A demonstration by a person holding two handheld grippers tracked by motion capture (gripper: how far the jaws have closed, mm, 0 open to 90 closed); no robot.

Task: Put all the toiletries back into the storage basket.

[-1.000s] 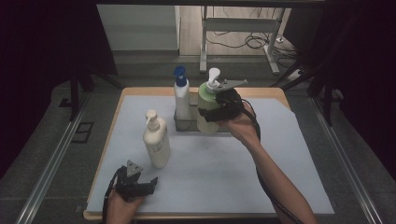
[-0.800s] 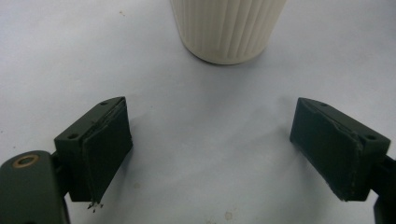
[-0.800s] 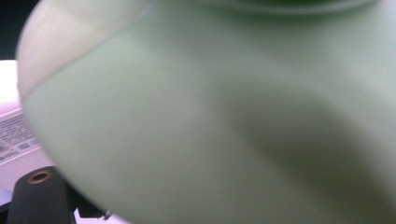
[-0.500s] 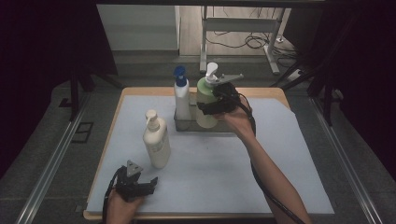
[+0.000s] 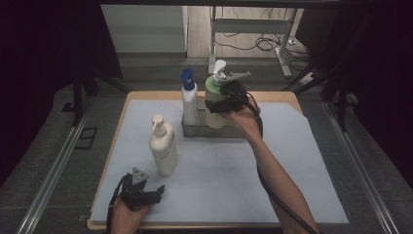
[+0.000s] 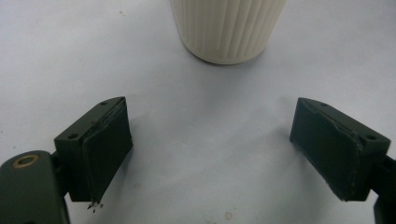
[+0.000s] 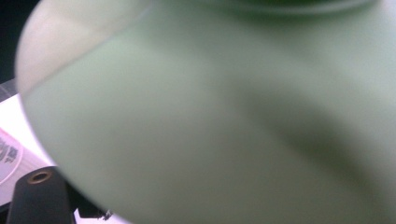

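Right claw (image 5: pixel 220 103) grips green pump bottle (image 5: pixel 213 100) — upright in metal tray (image 5: pixel 234 131).

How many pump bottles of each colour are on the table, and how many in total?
Cream pump bottle: 1
White bottle with blue top: 1
Green pump bottle: 1
Total: 3

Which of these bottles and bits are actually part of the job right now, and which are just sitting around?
In use:
- right gripper
- pale green pump bottle
- grey metal tray

Lying about:
- cream ribbed pump bottle
- white bottle with blue cap
- left gripper, open
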